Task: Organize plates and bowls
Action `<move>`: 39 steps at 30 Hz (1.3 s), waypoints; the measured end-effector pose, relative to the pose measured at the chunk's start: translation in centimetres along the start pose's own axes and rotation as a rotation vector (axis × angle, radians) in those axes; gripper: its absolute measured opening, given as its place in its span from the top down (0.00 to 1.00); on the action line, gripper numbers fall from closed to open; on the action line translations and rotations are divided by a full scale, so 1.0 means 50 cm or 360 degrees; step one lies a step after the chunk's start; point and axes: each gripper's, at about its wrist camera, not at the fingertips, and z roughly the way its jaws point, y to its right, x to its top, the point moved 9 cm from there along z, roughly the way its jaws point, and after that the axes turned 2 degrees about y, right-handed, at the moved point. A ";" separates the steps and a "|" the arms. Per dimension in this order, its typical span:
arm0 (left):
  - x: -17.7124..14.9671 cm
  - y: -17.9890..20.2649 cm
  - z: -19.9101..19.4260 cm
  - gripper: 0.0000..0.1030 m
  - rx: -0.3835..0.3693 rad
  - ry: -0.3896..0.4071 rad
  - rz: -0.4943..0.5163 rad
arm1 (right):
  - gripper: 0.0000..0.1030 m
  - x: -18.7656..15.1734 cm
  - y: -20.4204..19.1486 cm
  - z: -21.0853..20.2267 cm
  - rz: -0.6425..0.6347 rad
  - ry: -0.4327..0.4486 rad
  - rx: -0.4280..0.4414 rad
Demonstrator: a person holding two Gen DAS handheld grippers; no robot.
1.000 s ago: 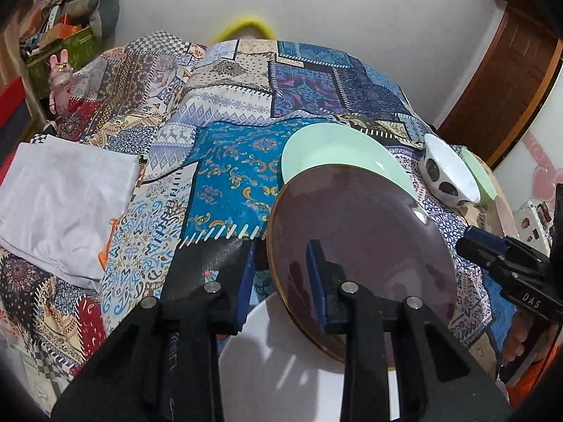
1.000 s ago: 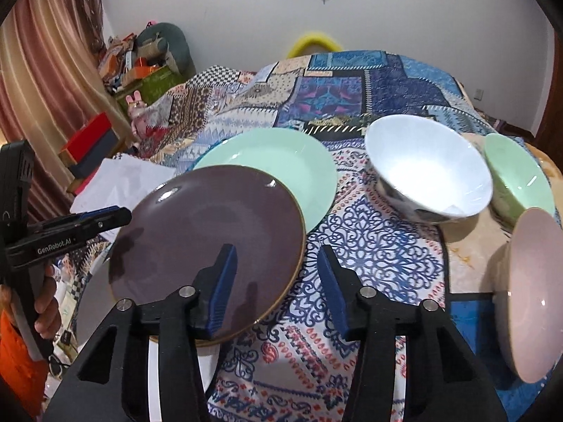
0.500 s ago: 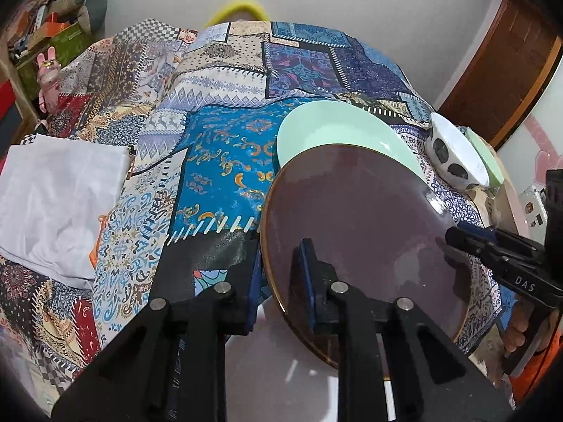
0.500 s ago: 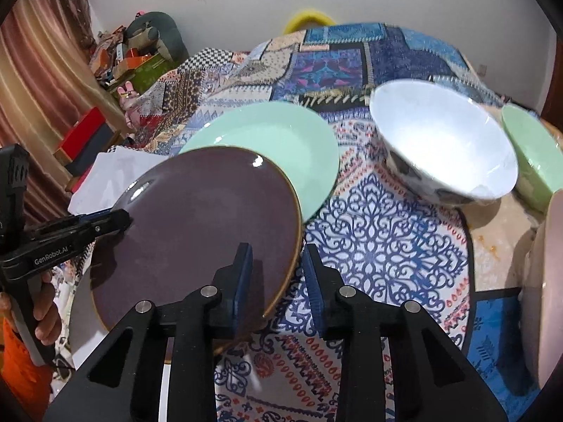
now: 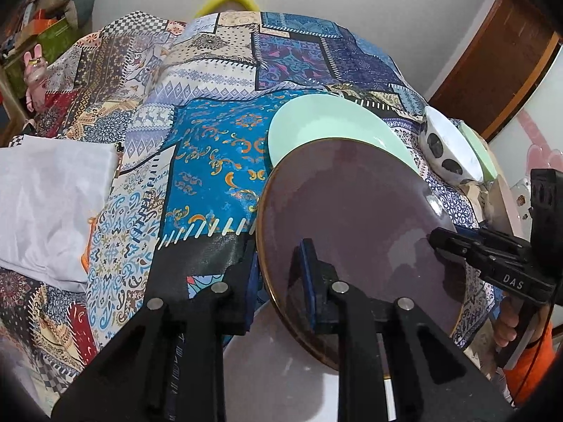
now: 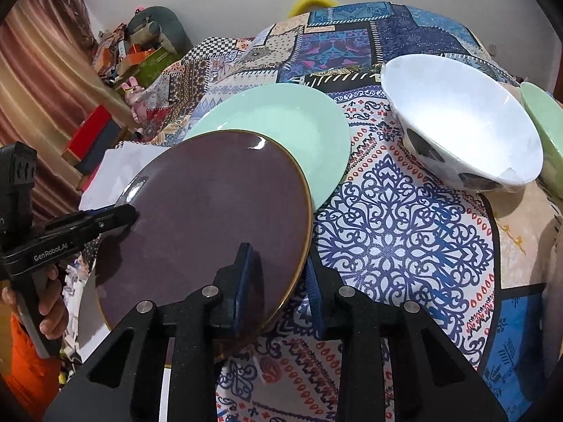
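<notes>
A dark brown plate (image 5: 352, 218) with a gold rim rests tilted on a white plate (image 5: 281, 369) at the near edge. My left gripper (image 5: 278, 277) is shut on its left rim, one pad above and one below. On the opposite rim, my right gripper (image 6: 278, 277) pinches the same dark plate (image 6: 211, 211) in the same way. Behind it lies a mint green plate (image 6: 281, 119), partly covered by the dark one. A white bowl (image 6: 457, 119) with black spots and a green bowl (image 6: 545, 126) stand to the right.
A patchwork cloth (image 5: 211, 161) covers the whole surface. A folded white cloth (image 5: 45, 197) lies at the left. A hand (image 6: 52, 316) holds the left gripper's handle. Boxes and toys (image 6: 133, 52) pile up at the far left, and a wooden door (image 5: 510, 52) stands at the right.
Both pairs of jaws have closed from a wider gap onto the dark plate's opposite rims. Both cameras have come nearer to the plate.
</notes>
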 end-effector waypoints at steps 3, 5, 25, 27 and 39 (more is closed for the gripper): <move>-0.004 0.008 -0.001 0.79 -0.0007 -0.0001 0.0016 | 0.75 -0.003 0.008 -0.006 0.0005 0.0016 -0.0007; -0.006 0.013 -0.002 0.79 -0.0006 0.0005 0.0019 | 0.76 -0.003 0.014 -0.010 0.0020 0.0024 -0.0003; -0.020 0.044 -0.021 0.79 -0.0041 0.0042 -0.0040 | 0.79 -0.020 0.027 -0.034 0.0066 0.0061 0.0022; -0.021 0.049 -0.024 0.79 -0.0032 0.0047 -0.0029 | 0.79 -0.021 0.029 -0.039 0.0059 0.0064 0.0020; -0.028 0.084 -0.037 0.79 -0.0049 0.0044 -0.0024 | 0.79 -0.022 0.042 -0.069 0.0069 0.0093 0.0014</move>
